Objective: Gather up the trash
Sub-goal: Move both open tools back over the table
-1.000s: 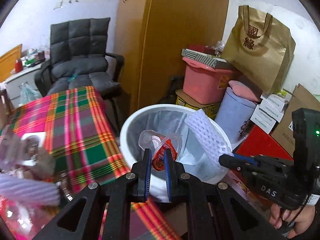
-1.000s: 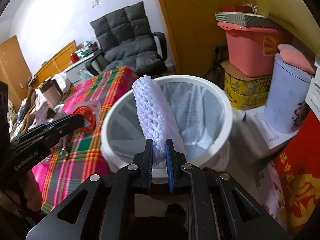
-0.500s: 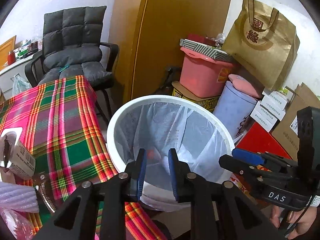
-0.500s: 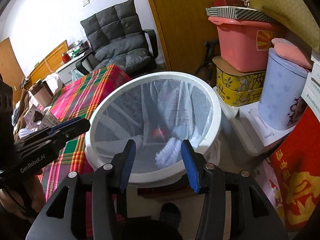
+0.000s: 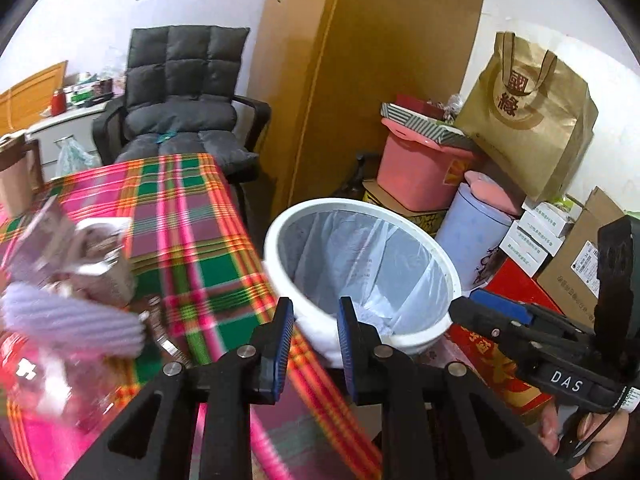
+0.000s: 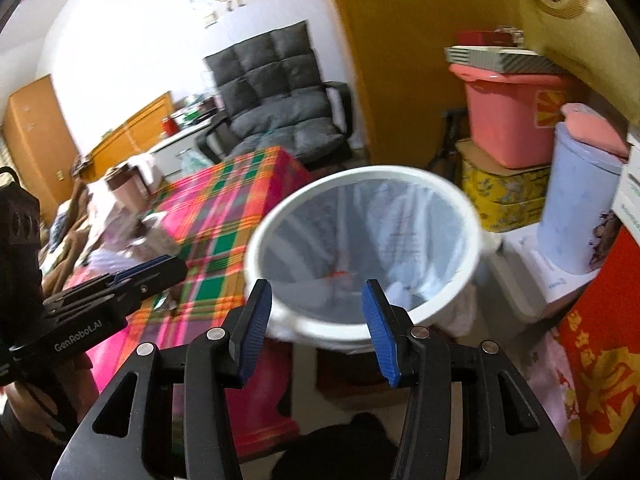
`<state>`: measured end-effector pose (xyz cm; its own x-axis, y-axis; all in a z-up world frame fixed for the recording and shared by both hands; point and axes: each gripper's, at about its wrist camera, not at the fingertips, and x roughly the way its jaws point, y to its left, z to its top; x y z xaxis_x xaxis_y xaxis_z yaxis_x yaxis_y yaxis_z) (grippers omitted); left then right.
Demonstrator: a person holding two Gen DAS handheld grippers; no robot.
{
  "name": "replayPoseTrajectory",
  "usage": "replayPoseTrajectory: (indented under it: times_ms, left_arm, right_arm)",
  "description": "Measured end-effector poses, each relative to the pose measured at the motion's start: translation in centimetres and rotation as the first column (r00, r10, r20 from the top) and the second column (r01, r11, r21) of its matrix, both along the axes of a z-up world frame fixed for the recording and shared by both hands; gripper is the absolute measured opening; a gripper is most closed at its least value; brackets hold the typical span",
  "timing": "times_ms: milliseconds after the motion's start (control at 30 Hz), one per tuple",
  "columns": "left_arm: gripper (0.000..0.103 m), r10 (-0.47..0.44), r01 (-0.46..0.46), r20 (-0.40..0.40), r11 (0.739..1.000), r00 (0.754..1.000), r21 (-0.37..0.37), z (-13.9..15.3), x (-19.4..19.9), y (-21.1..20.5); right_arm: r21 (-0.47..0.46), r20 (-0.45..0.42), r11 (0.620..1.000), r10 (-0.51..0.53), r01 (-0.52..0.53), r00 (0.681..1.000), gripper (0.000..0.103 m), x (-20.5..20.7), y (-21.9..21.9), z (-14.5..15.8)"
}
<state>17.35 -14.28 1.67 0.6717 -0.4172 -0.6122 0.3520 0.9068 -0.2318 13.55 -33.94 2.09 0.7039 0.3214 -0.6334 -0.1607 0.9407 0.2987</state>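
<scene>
A white trash bin (image 5: pixel 404 334) with a clear liner stands beside the plaid-covered table (image 5: pixel 188 216); it also shows in the right wrist view (image 6: pixel 448 312), with a red-and-clear cup (image 6: pixel 340 274) and white foam net (image 6: pixel 396 292) lying inside. My left gripper (image 5: pixel 314 340) is open and empty over the table edge, just left of the bin. My right gripper (image 6: pixel 316 320) is open wide and empty in front of the bin. On the table lie a purple foam net (image 5: pixel 72 320), a small carton (image 5: pixel 100 264) and clear wrappers (image 5: pixel 44 384).
A grey padded chair (image 5: pixel 180 112) stands behind the table. A pink tub (image 5: pixel 420 172), a blue lidded bucket (image 5: pixel 472 236), white boxes (image 5: pixel 536 232), a brown paper bag (image 5: pixel 532 116) and cardboard are stacked right of the bin, by a yellow cabinet (image 5: pixel 380 60).
Both grippers let go of their trash, the cup and the white foam net, which now lie in the bin. Both have since drawn back and leftward from the bin, open and empty.
</scene>
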Motion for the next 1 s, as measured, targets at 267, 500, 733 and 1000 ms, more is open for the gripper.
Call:
replayPoseTrajectory:
  times_ms: [267, 500, 733, 1000]
  left_arm:
    - [0.022, 0.101, -0.102, 0.014, 0.994, 0.995, 0.037, 0.0, -3.8, 4.4]
    - [0.022, 0.187, -0.188, 0.025, 0.981, 0.982, 0.054, -0.2, -6.6, 8.2]
    - [0.022, 0.26, -0.261, 0.014, 0.964, 0.965, 0.059, -0.7, -8.6, 11.7]
    - [0.03, 0.326, -0.326, -0.007, 0.944, 0.945, 0.043, -1.2, -8.9, 14.8]
  right_arm:
    - [0.01, 0.008, 0.992, 0.126, -0.126, 0.992, 0.049, -1.2, 3.9, 0.1]
    - [0.002, 0.028, 0.98, 0.201, -0.201, 0.979, 0.049, -2.1, 6.9, 0.4]
    - [-0.017, 0.021, 0.968, 0.25, -0.25, 0.968, 0.049, -2.6, 9.1, 0.4]
    - [-0.047, -0.009, 0.963, 0.267, -0.267, 0.964, 0.049, -1.7, 11.1, -0.1]
